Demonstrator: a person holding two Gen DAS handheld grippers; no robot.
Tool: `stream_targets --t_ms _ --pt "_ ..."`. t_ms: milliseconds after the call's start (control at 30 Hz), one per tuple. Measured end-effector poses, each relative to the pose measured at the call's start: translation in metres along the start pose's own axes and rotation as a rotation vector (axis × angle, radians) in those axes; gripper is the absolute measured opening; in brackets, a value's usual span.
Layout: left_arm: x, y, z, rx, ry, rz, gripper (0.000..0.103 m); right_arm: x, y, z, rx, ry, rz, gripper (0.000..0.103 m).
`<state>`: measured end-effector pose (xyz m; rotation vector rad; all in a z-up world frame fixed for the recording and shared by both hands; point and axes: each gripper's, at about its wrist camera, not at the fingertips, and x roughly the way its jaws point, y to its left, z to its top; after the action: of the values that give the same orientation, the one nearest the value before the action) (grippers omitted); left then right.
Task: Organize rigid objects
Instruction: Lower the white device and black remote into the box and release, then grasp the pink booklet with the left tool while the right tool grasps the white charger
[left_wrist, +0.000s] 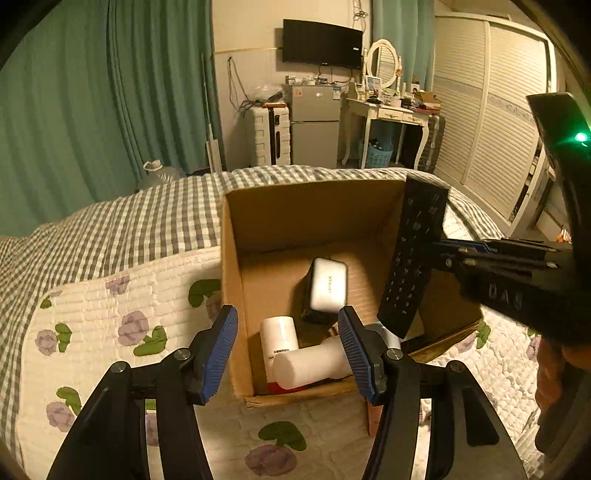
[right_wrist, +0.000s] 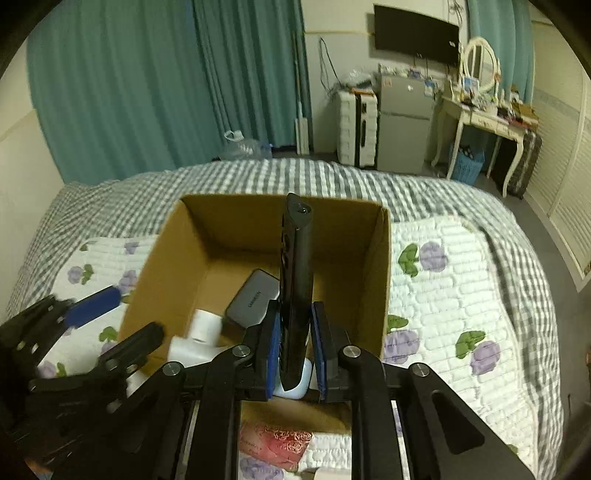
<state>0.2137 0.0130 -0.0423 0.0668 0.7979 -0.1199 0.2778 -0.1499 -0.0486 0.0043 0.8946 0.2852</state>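
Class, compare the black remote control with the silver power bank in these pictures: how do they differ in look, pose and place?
1. The remote control is black, long and slim; the power bank is silver and stubby.
2. The remote stands on end, clamped in the right gripper; the power bank lies loose on the floor of the cardboard box.
Both are rigid electronics at the box.

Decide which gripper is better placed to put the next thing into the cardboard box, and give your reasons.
The right gripper. It is shut on the black remote and holds it over the cardboard box. The left gripper is open and holds nothing.
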Motion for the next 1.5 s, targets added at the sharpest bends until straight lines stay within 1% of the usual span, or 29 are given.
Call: stream_targets --t_ms 33,67,100,133,167,233,300,367,400,500,600,667,800,900,1000,1100,1167,1300,1433,1500 --pt "0.002 0.003 -0.001 -0.009 0.005 -0.002 0.059 0.001 -0.001 0.002 0.008 -0.009 -0.003 0.019" --pt "0.003 0.007 -0.002 -0.020 0.010 -0.004 0.059 0.000 -0.001 0.004 0.012 -0.030 -0.012 0.024" --pt "0.005 0.009 -0.003 -0.029 0.016 -0.005 0.059 -0.004 -0.001 0.007 0.017 -0.048 -0.016 0.043" --pt "0.006 0.011 -0.004 -0.040 0.022 -0.006 0.059 -0.007 -0.001 0.008 0.022 -0.066 -0.017 0.059" --pt "0.006 0.014 -0.005 -0.051 0.028 -0.007 0.059 -0.013 -0.001 0.010 0.028 -0.088 -0.016 0.062" --pt "0.003 0.015 -0.006 -0.067 0.035 -0.016 0.059 -0.025 0.001 0.013 0.026 -0.116 -0.015 0.062" --pt "-0.005 0.011 -0.008 -0.057 0.034 -0.020 0.060 -0.038 0.004 0.014 0.013 -0.136 -0.028 0.063" --pt "-0.014 0.006 -0.009 -0.038 0.026 -0.007 0.060 -0.055 0.008 0.011 -0.006 -0.162 -0.049 0.068" --pt "-0.022 0.002 -0.008 -0.032 0.018 -0.001 0.060 -0.067 0.009 0.007 -0.021 -0.176 -0.055 0.072" --pt "-0.042 -0.004 -0.006 -0.048 0.006 -0.007 0.060 -0.092 0.011 -0.002 -0.063 -0.193 -0.085 0.077" --pt "-0.067 -0.013 -0.011 -0.055 -0.014 0.000 0.064 -0.116 0.006 -0.018 -0.072 -0.201 -0.108 0.084" --pt "-0.080 -0.018 -0.018 -0.053 -0.022 0.010 0.064 -0.131 -0.001 -0.031 -0.055 -0.202 -0.116 0.086" --pt "-0.095 -0.028 -0.032 -0.058 -0.008 0.023 0.065 -0.153 -0.018 -0.056 -0.010 -0.187 -0.120 0.089" --pt "-0.099 -0.036 -0.044 -0.056 0.007 0.030 0.065 -0.159 -0.024 -0.077 -0.005 -0.171 -0.164 0.089" --pt "-0.096 -0.043 -0.059 -0.060 0.027 0.037 0.065 -0.156 -0.032 -0.097 0.010 -0.148 -0.170 0.089" --pt "-0.086 -0.047 -0.073 -0.063 0.063 0.042 0.065 -0.140 -0.037 -0.120 0.025 -0.108 -0.177 0.089" --pt "-0.075 -0.052 -0.080 -0.054 0.089 0.049 0.065 -0.123 -0.040 -0.135 0.029 -0.068 -0.173 0.089" --pt "-0.056 -0.059 -0.093 -0.032 0.129 0.059 0.065 -0.087 -0.042 -0.160 0.040 0.012 -0.142 0.089" --pt "-0.035 -0.061 -0.106 -0.013 0.172 0.074 0.065 -0.051 -0.039 -0.176 0.030 0.087 -0.107 0.089" --pt "-0.025 -0.060 -0.112 -0.008 0.195 0.085 0.065 -0.038 -0.040 -0.181 0.034 0.106 -0.106 0.089"
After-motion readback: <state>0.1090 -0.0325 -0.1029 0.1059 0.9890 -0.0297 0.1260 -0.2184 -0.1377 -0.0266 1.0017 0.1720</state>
